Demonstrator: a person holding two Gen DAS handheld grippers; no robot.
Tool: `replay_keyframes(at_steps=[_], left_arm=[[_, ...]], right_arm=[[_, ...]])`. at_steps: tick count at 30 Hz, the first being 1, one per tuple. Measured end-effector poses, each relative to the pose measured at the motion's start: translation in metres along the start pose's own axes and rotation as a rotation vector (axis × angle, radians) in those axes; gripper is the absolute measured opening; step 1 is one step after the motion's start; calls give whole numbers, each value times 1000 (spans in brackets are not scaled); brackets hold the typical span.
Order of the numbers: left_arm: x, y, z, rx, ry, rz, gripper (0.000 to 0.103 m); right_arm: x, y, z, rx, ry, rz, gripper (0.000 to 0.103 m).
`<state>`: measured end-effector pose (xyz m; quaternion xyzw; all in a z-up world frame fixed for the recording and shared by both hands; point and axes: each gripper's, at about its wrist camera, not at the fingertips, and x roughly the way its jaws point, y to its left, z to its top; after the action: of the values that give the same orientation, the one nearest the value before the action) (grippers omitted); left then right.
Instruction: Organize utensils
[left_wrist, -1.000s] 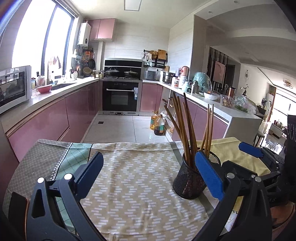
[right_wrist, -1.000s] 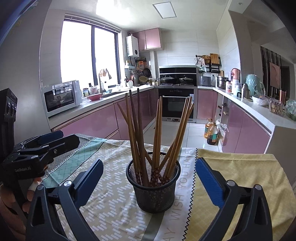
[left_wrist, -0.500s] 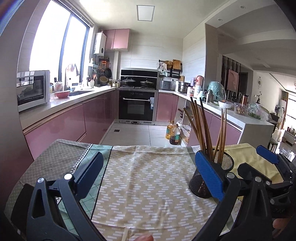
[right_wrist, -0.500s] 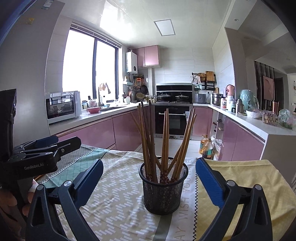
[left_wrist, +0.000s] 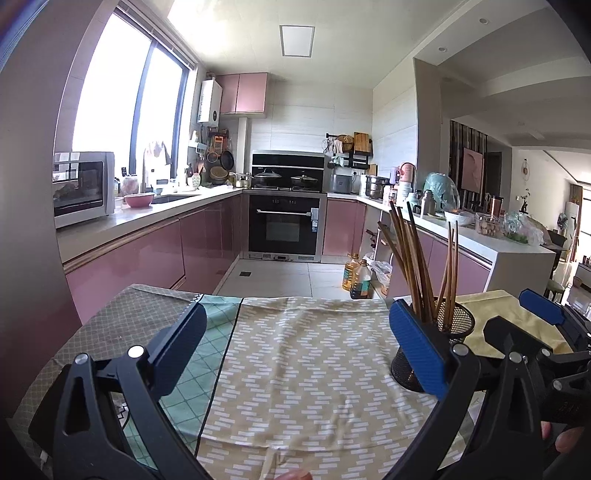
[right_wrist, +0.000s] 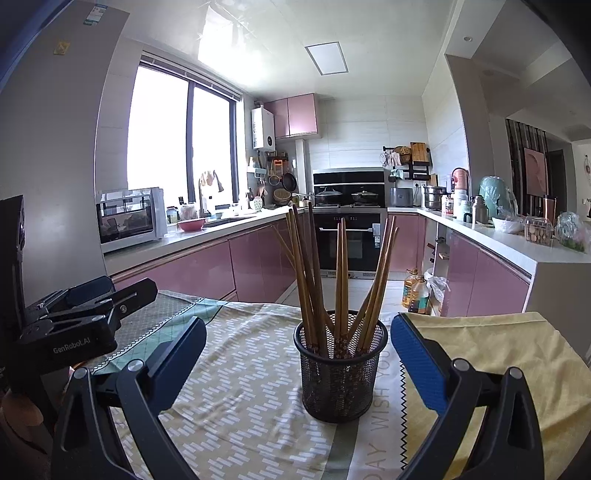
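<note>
A black mesh cup (right_wrist: 341, 373) stands upright on the cloth-covered table and holds several brown chopsticks (right_wrist: 314, 280). My right gripper (right_wrist: 298, 356) is open and empty, with the cup just ahead between its blue pads. In the left wrist view the cup (left_wrist: 439, 350) sits at the right, partly hidden behind my right finger. My left gripper (left_wrist: 295, 349) is open and empty over the patterned cloth, left of the cup. The right gripper (left_wrist: 543, 332) shows at the far right edge there, and the left gripper body (right_wrist: 70, 325) at the left of the right wrist view.
The table carries a beige patterned cloth (left_wrist: 314, 354), a green checked cloth (left_wrist: 207, 354) at left and a yellow cloth (right_wrist: 491, 354) at right. Beyond the table's far edge are the kitchen floor, pink cabinets, an oven (left_wrist: 284, 229) and oil bottles (left_wrist: 356, 275).
Both grippers have drawn back and tilted up, so the cup looks farther off. In the left view the cup has shifted right. Both stay open.
</note>
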<state>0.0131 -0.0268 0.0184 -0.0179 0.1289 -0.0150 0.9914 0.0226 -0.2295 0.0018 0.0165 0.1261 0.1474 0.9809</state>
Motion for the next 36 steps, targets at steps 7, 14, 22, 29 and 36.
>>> replay_keyframes(at_steps=[7,14,22,29,36], left_arm=[[-9,-3,0,21,-18,10,98],[-12,-2,0,27,-28,15,98],[-13,-2,1,28,-31,17,98],[-13,-2,0,28,-32,17,98],[-15,-2,1,29,-33,20,98]], right_arm=[[-1,3,-1,7,-3,-3,97],[-3,3,0,8,-6,-2,97],[-5,4,-1,10,-8,-1,97],[-3,7,-1,13,-8,0,97],[-2,8,-1,16,-6,-1,97]])
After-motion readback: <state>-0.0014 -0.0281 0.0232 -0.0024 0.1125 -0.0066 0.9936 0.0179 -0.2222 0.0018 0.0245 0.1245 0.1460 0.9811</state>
